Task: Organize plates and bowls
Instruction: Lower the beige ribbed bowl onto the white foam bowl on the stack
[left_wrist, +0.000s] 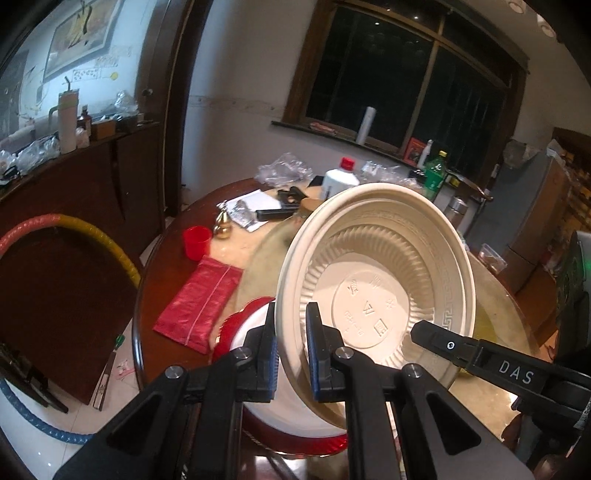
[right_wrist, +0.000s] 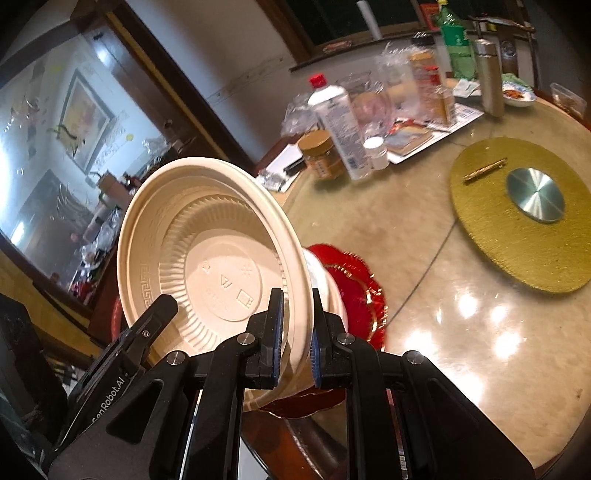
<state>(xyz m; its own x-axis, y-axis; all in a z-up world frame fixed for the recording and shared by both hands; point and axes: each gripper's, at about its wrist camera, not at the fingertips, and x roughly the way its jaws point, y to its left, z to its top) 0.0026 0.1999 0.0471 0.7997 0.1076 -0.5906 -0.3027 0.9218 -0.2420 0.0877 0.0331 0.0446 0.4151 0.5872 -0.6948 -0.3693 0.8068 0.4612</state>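
A cream plastic bowl (left_wrist: 376, 280) is held tilted above the table, its ribbed inside facing both cameras; it also shows in the right wrist view (right_wrist: 210, 251). My left gripper (left_wrist: 291, 354) is shut on the bowl's rim at one side. My right gripper (right_wrist: 297, 339) is shut on the rim at the opposite side; its finger shows in the left wrist view (left_wrist: 443, 341). Below the bowl sits a white bowl (left_wrist: 255, 343) on a red plate with a gold scalloped edge (right_wrist: 358, 295). The bowl hides most of both.
The round wooden table carries a glass turntable (right_wrist: 424, 295) with a gold mat (right_wrist: 517, 214). A red packet (left_wrist: 199, 299), red cup (left_wrist: 195, 242), bottles (right_wrist: 340, 125), jars and plastic wrap crowd the far side. A dark cabinet (left_wrist: 92, 192) stands left.
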